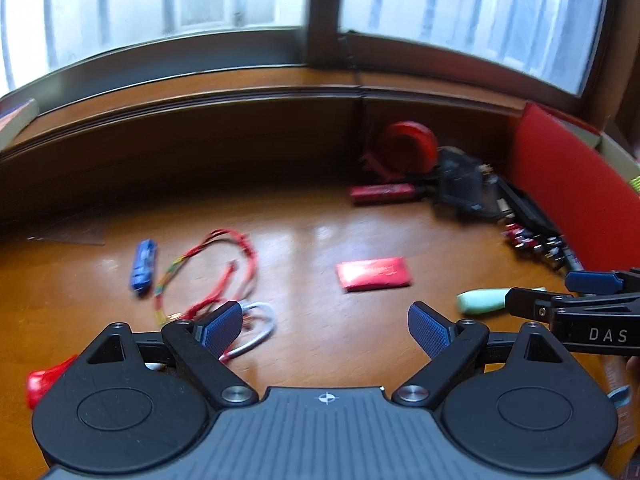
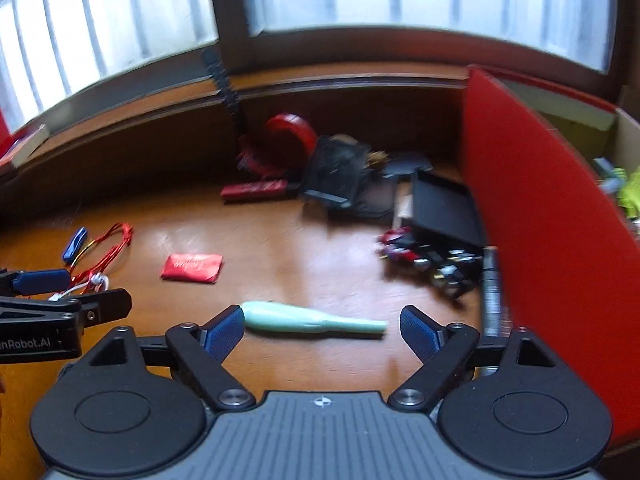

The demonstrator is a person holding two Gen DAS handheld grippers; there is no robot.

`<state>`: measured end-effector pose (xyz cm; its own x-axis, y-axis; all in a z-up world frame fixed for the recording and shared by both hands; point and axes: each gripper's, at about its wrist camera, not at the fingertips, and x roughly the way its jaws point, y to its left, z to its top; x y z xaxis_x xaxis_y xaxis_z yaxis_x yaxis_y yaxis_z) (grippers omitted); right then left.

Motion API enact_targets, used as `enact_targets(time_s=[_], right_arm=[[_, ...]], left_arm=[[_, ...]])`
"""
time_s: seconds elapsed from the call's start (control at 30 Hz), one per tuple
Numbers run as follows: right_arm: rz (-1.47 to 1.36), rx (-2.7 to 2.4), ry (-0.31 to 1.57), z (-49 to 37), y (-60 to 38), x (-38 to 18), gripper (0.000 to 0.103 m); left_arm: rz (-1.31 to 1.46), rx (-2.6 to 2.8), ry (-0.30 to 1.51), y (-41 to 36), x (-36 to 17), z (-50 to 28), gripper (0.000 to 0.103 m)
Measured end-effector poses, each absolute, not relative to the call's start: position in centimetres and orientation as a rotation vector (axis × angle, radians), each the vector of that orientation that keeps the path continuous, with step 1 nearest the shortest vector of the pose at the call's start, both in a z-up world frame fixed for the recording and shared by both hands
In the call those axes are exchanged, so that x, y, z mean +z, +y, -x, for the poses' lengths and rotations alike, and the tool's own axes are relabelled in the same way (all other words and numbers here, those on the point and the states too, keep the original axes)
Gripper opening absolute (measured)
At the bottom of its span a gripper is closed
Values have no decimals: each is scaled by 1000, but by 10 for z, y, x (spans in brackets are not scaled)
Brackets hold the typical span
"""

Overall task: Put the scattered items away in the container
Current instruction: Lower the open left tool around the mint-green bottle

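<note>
My left gripper hangs open above the wooden table, with nothing between its blue pads. A red sachet lies just ahead of it, and a red braided cord and a white cable loop sit by its left finger. My right gripper is open, its pads on either side of a mint-green tapered tube lying on the table, without touching it. The red container stands at the right, open at the top, with some items inside.
A blue clip-like item lies at the left and a red piece at the lower left. A red roll, a red flat pack, black parts and small connectors crowd the back near the container. A grey pen lies along its wall.
</note>
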<state>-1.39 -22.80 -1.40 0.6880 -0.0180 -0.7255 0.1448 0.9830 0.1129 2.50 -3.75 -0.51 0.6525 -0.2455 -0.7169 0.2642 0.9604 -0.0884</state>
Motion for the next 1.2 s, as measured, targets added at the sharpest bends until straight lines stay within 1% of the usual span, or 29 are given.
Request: enact_targets(time_s=[0.2,0.37,0.4,0.43,0.53,0.6,0.7,0.97,1.2], right_arm=[[-232,3,730,48,-250,17,87],[-145,18,650,71,-251,41,87],[-129,16,639,75,-252,44,87],[-115,7,629,79,-254,47,84],[-106,-23,617,88,-267,51,85],[-104,-30,621,91,-275,51,85],[-79,-32,617,96,-286,52,85],[-25,95,588,96,-308,58,85],[-20,173,591,89,-319,53,85]], left_arm=[[-54,-420,807,-85,-12,-22,90],[-84,-490,819,-134,-23,-16,91],[-100,-493,811,-144,-26,-13,92],[-101,-485,806,-151,-28,-12,93],[-76,-446,793,-170,-32,-12,96],[-29,-422,786,-177,-33,-12,101],[23,-369,776,-187,-37,-11,102],[-7,-209,730,-200,-41,-12,103],[-86,-180,743,-202,-44,-13,103]])
